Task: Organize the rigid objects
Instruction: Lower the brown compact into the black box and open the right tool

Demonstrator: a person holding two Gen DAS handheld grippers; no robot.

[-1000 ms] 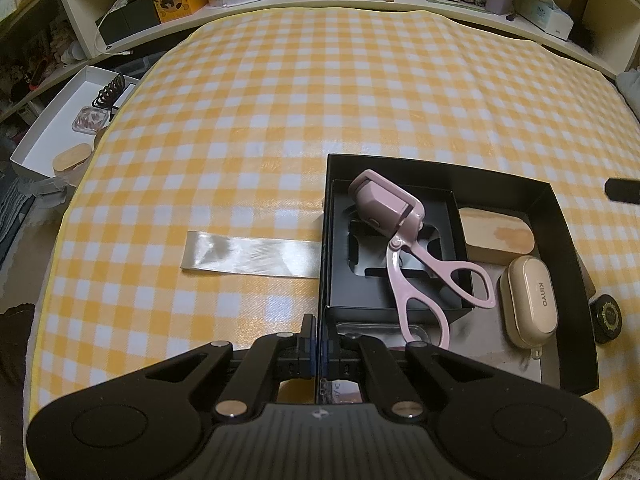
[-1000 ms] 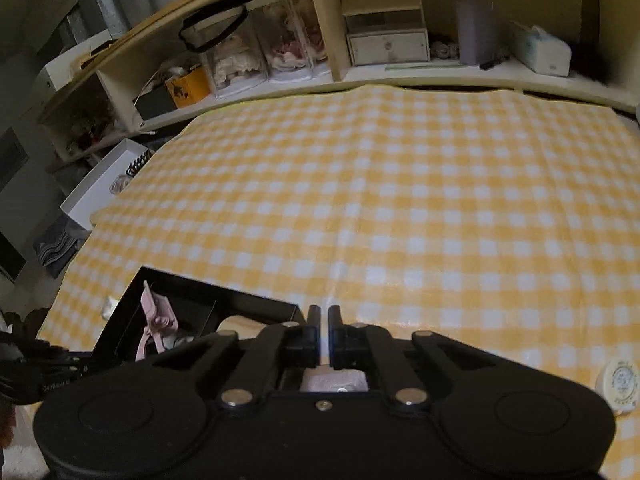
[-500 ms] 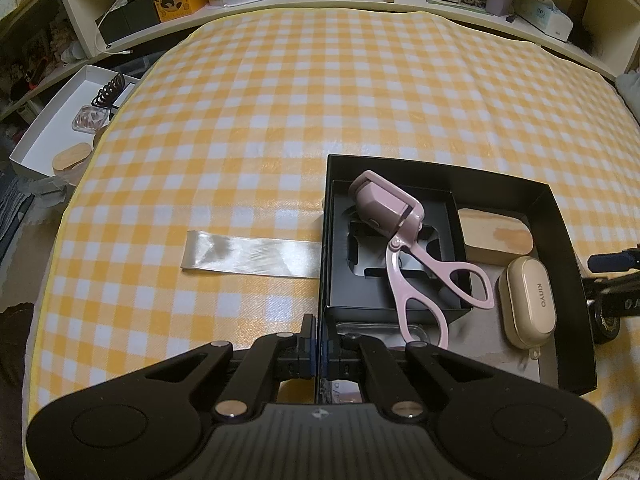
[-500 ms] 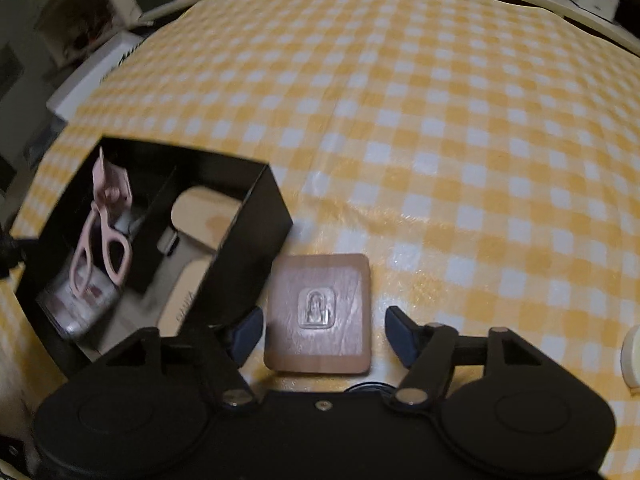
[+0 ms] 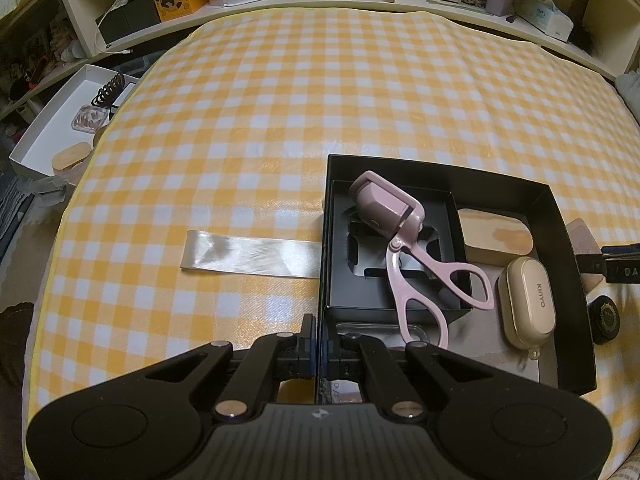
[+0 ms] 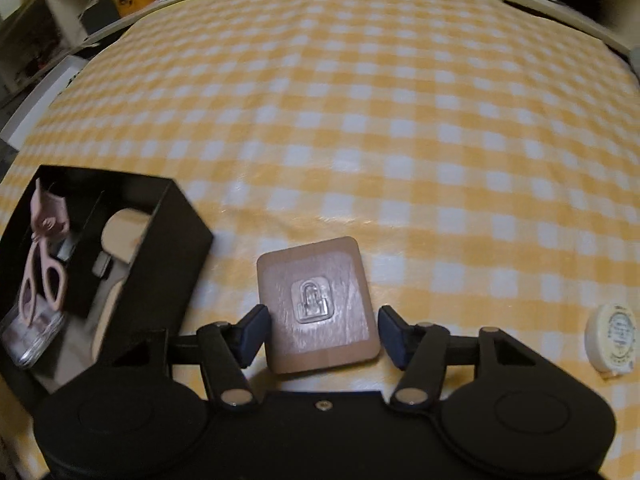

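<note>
A black box [image 5: 556,216] sits on the checked cloth. It holds a pink eyelash curler [image 5: 404,248], a beige earbud case [image 5: 528,304] and a wooden block [image 5: 496,236]. My left gripper [image 5: 319,330] is shut on the box's front-left wall. My right gripper [image 6: 324,330] is open, its fingers on either side of a brown card with a clear hook [image 6: 316,304] lying flat on the cloth, right of the box [image 6: 160,256]. The pads do not touch the card. The right gripper's finger [image 5: 616,260] shows at the left wrist view's right edge.
A clear tape strip [image 5: 252,256] lies left of the box. A black round tin [image 5: 606,318] sits by the box's right wall. A white round tin [image 6: 612,334] lies right of the card. A white tray [image 5: 60,128] sits off the table's left; shelves line the back.
My right gripper opened from shut, tilted down and moved forward so the card now lies between its fingers. The left gripper has not moved.
</note>
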